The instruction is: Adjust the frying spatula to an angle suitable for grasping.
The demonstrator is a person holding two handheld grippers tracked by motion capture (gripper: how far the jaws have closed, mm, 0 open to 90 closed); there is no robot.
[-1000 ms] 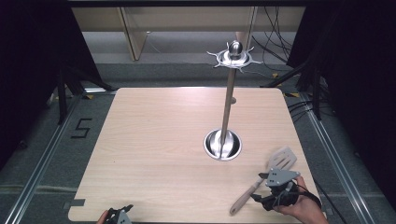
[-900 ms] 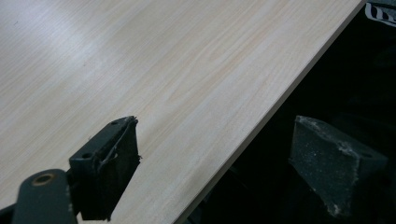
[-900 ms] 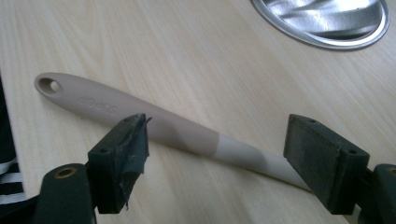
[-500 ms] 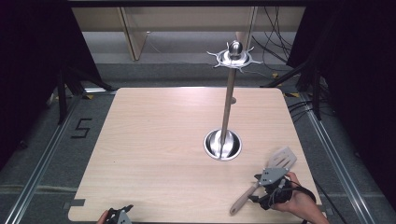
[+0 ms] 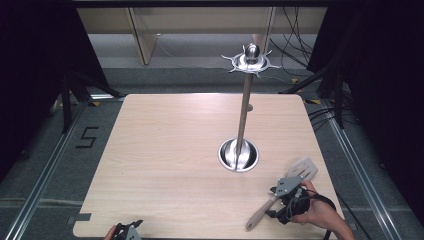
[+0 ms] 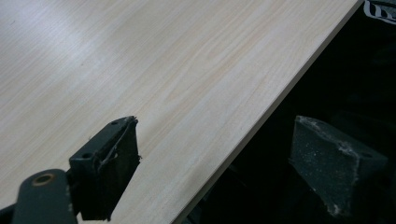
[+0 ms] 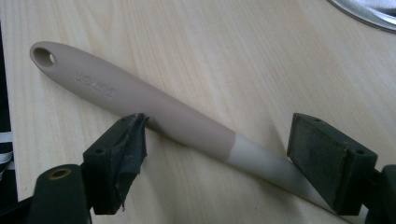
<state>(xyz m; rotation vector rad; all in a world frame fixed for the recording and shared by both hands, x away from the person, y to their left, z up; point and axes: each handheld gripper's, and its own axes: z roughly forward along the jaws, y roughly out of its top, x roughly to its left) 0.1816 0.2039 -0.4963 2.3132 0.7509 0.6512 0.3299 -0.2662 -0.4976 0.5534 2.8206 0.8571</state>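
Right gripper (image 7: 217,154), jaws open, straddles the slotted spatula (image 7: 154,112) lying flat at the table's (image 5: 165,150) near-right; closing this far off-centre risks the handle pivoting or skidding; left gripper (image 6: 224,154) open, idle.

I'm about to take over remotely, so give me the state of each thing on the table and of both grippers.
spatula: lying flat on the table, handle between the open jaws, not clamped.
right gripper: open, straddling the spatula handle.
left gripper: open, holding nothing, at the table's near edge.
utensil stand: upright, its hooks bare.
table: bare wood around the stand.
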